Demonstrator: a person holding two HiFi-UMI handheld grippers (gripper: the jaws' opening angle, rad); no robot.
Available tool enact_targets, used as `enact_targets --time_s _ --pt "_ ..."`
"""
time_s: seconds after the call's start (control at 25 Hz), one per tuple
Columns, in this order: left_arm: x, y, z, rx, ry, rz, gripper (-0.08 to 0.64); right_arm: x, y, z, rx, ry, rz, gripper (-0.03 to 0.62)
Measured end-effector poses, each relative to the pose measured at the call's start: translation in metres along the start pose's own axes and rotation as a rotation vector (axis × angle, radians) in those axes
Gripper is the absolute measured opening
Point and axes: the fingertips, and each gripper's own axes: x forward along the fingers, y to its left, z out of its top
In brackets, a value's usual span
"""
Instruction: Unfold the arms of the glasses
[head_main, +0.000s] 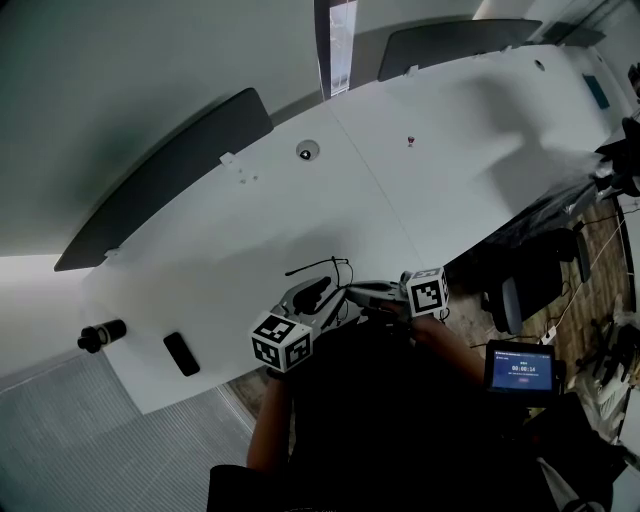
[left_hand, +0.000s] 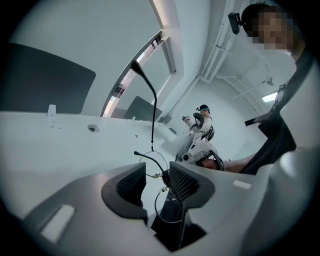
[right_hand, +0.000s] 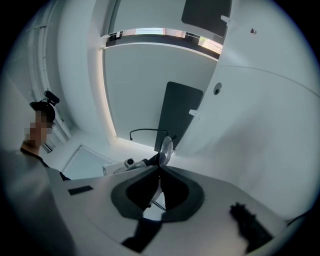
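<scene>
Jaws of the right gripper (right_hand: 160, 168) clench the thin wire glasses (right_hand: 166, 147) at a rounded lens. The ribbed jaws of the left gripper (left_hand: 157, 180) stand released, slim wire between them.

A long white table and the few small things on its top.

The white table (head_main: 420, 190), curved along its near edge and crossed by thin seams, runs from the left corner off to the far right. A flat black rectangular block (head_main: 181, 353) lies near the left end. A short black cylinder (head_main: 101, 335) lies on its side at the very edge there; I cannot tell whether it overhangs. Toward the far side sits a round dark cable port (head_main: 306, 151), with a tiny dark red dot (head_main: 409, 140) to its right, well apart. A flat teal rectangle (head_main: 597, 90) lies at the far right end. Two dark grey panels (head_main: 170, 175) stand along the far edge.
</scene>
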Motion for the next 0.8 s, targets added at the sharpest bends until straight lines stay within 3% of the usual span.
enact_targets --time_s 0.8 --pt "0.0015 -0.0042 -0.0049 -0.023 0.016 -0.018 0.077 0.0007 -0.0014 -0.0041 0.014 -0.002 0.011 0.018"
